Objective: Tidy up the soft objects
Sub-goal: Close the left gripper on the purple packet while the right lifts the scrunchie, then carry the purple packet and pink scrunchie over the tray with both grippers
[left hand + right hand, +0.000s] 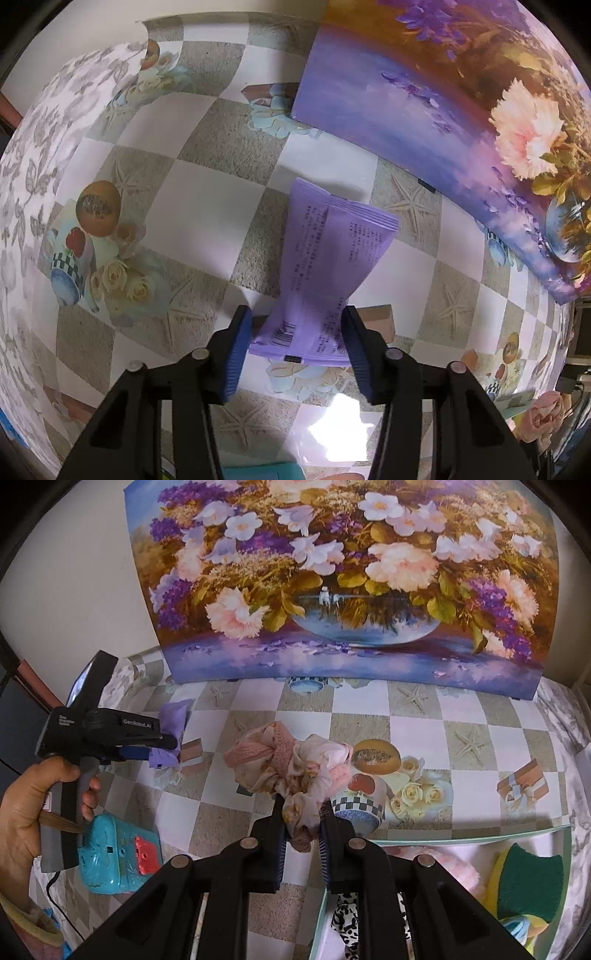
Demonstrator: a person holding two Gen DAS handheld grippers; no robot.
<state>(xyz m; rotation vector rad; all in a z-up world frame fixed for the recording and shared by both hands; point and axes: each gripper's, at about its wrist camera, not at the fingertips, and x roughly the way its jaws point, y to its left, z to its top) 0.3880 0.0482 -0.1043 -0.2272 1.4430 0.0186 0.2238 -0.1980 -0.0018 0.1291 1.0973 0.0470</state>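
A purple soft packet (325, 258) with small print and a barcode lies on the chequered tablecloth (199, 221). My left gripper (297, 317) points straight down over it, and its blue pads pinch the packet's near end into a waist. The right wrist view shows that left gripper (147, 753) from the side, held by a hand (22, 812), with the packet (173, 716) under it. My right gripper (302, 808) is shut on a bundle of pink and floral fabric scrunchies (291, 760), held above the table.
A large flower painting (351, 583) leans against the wall at the table's back. A teal toy box (118, 849) sits at the near left. A mint-rimmed tray (461, 840) at the near right holds a green sponge (532, 878), pink fluff and a leopard-print band.
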